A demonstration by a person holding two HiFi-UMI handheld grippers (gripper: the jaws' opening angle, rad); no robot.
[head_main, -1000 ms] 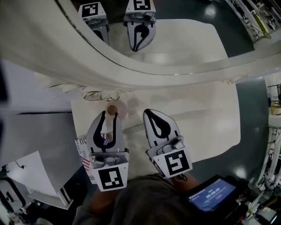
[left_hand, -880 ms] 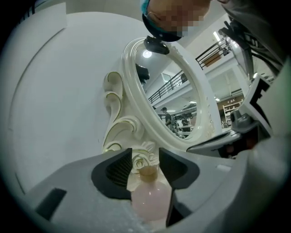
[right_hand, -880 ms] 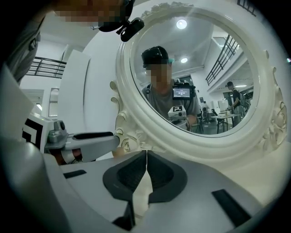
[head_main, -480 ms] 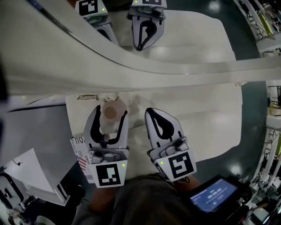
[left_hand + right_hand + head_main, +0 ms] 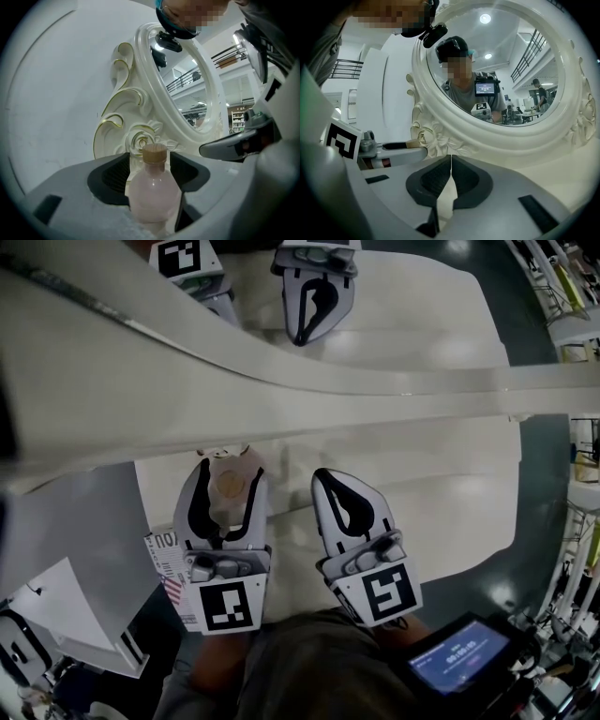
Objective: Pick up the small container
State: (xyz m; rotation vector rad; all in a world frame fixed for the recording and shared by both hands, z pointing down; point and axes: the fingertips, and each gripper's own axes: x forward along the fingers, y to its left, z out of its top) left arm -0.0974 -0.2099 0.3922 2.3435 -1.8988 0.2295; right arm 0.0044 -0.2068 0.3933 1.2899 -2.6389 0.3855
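Note:
A small pink bottle [image 5: 228, 486] with a tan cap stands on the white table [image 5: 450, 493], right by the foot of an ornate mirror. My left gripper [image 5: 230, 471] is open, one jaw on each side of the bottle. Its jaws have just been opening wide, then closing a little. In the left gripper view the bottle [image 5: 152, 187] fills the gap of the left gripper [image 5: 149, 171], and I see no pad pressing it. My right gripper [image 5: 324, 476] rests beside it to the right, shut and empty. In the right gripper view the right gripper [image 5: 450, 159] has its pads together.
A large white carved mirror [image 5: 281, 381] leans across the table just beyond both grippers and reflects them [image 5: 314, 296]. A printed sheet [image 5: 169, 563] lies under the left gripper's rear. A small screen [image 5: 455, 657] hangs at the person's chest. The table edge runs along the right.
The left jaws went from narrow, with the bottle at their tips, to wide apart around the bottle. Both grippers have sunk a little towards the table.

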